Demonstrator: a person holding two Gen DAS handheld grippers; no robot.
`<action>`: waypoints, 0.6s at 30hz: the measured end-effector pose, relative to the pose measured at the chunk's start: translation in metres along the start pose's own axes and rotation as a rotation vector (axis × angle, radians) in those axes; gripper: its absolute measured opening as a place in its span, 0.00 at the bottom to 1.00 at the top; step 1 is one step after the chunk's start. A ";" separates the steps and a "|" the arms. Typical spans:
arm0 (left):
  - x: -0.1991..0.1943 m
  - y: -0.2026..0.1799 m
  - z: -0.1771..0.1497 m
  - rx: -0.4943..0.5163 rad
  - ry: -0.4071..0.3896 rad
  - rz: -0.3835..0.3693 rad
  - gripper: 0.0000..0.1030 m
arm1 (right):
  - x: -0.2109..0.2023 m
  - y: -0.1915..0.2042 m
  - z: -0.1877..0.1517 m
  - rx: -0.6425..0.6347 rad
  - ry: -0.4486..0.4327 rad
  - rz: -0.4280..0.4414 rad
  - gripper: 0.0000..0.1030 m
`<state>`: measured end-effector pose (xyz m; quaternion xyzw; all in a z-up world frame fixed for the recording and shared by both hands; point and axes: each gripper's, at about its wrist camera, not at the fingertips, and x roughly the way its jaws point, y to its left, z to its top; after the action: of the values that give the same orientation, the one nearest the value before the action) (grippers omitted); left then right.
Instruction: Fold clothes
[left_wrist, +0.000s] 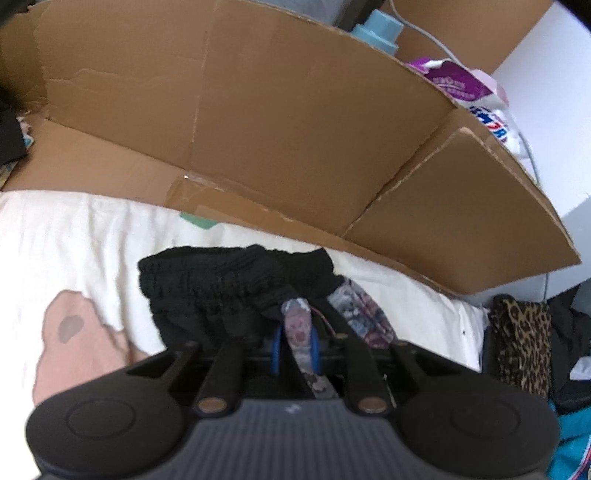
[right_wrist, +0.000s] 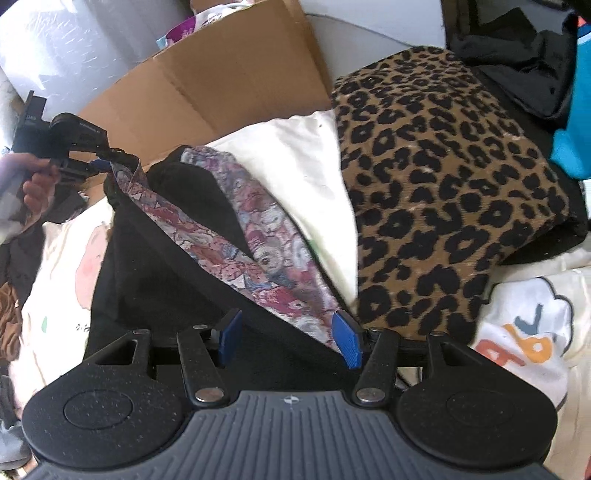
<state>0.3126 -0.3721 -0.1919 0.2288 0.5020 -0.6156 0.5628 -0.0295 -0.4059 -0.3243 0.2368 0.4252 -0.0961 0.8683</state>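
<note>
To stretch the black garment with its patterned pink-grey fabric lining (right_wrist: 258, 236) beside the leopard-print cloth (right_wrist: 443, 184), the left gripper (left_wrist: 297, 334) pinches its edge while the right gripper (right_wrist: 288, 339) gapes unclamped over it.

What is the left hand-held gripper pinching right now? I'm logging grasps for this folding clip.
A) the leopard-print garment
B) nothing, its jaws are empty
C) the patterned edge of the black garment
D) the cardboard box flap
C: the left hand-held gripper has its blue pads closed on the patterned trim of the black garment, well away from the leopard-print garment.
</note>
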 end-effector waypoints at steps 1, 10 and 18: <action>0.003 -0.002 0.001 0.007 0.001 0.004 0.16 | -0.002 -0.002 0.001 0.005 -0.008 0.000 0.58; 0.028 -0.025 0.019 0.064 0.020 0.041 0.16 | -0.002 -0.012 0.001 0.010 -0.006 -0.008 0.59; 0.060 -0.046 0.025 0.113 0.027 0.072 0.16 | -0.004 -0.014 0.000 0.007 -0.015 -0.022 0.59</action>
<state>0.2611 -0.4282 -0.2163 0.2864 0.4656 -0.6191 0.5638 -0.0370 -0.4185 -0.3261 0.2343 0.4210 -0.1087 0.8695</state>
